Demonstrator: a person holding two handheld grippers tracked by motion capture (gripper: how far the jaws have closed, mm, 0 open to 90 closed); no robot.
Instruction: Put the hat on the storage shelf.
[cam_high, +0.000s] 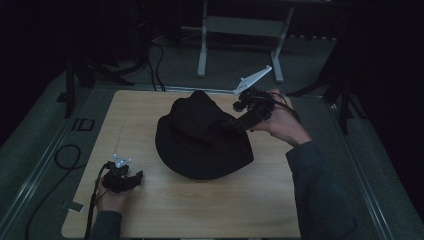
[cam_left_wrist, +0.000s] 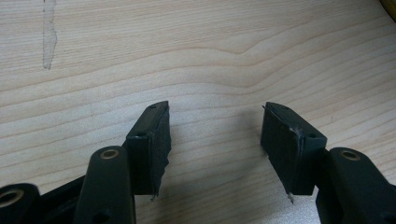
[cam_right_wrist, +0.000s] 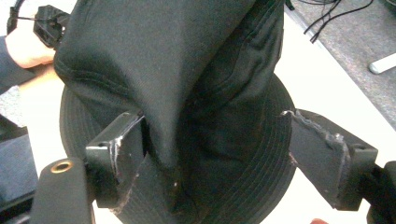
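Right gripper (cam_high: 239, 121) stands with its jaws spread wide over the black bucket hat (cam_high: 202, 137), one jaw against a raised fold of the crown, the other clear of the cloth; nothing is clamped. Left gripper (cam_high: 136, 176) rests near the front left of the wooden table (cam_high: 250, 210), jaws likewise parted and empty, well apart from the hat. The hat sits at the table's centre, brim down, crown slumped and creased. Judged from its folds, it is light, soft and limp: it would sag from any single hold and offers no rigid edge. The stitched brim looks the firmest place to pinch; the crown fold between the right jaws is a fair alternative. The right gripper view reveals the brim's rows of stitching and the crown's deep crease, which read as plain dark mass from the high view. The left gripper view shows bare wood grain between the jaws, confirming an empty hold.
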